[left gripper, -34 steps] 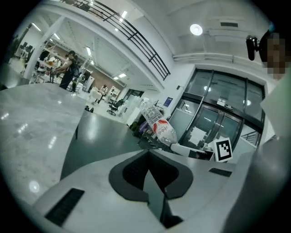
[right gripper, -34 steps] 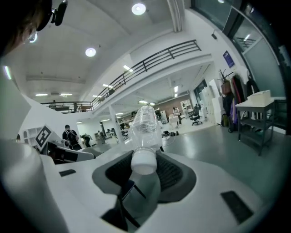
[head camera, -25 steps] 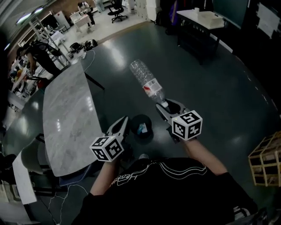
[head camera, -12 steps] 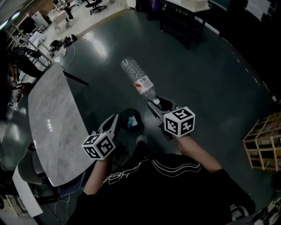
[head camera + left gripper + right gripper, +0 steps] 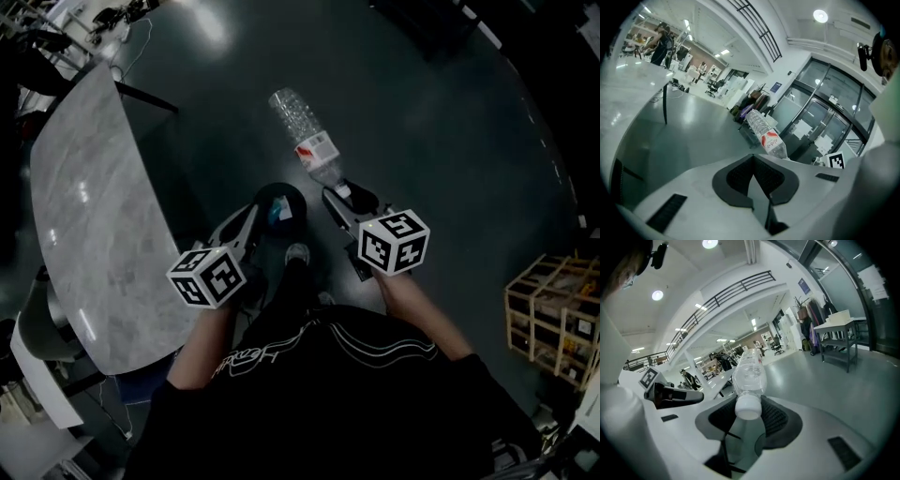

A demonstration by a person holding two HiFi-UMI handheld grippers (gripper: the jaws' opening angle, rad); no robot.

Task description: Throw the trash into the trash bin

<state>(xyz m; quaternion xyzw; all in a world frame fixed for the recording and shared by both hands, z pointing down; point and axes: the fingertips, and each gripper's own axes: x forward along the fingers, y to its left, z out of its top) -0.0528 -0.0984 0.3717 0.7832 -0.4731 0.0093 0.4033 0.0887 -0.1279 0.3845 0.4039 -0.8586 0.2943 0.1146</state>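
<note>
Right tongs (image 5: 349,202) pinch bottle (image 5: 305,141) at cap, left tongs (image 5: 246,223) closed empty; bottle may pivot and miss the bin (image 5: 292,193)

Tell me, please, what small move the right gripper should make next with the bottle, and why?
Probably swing the right gripper leftward in the head view, bringing the bottle over the trash bin. It grips the bottle's cap end, yet the bottle juts out beyond the bin, which sits left of it in that view; releasing now would likely miss.

Overhead head view; bottle (image 5: 307,139) shared by all.
</note>
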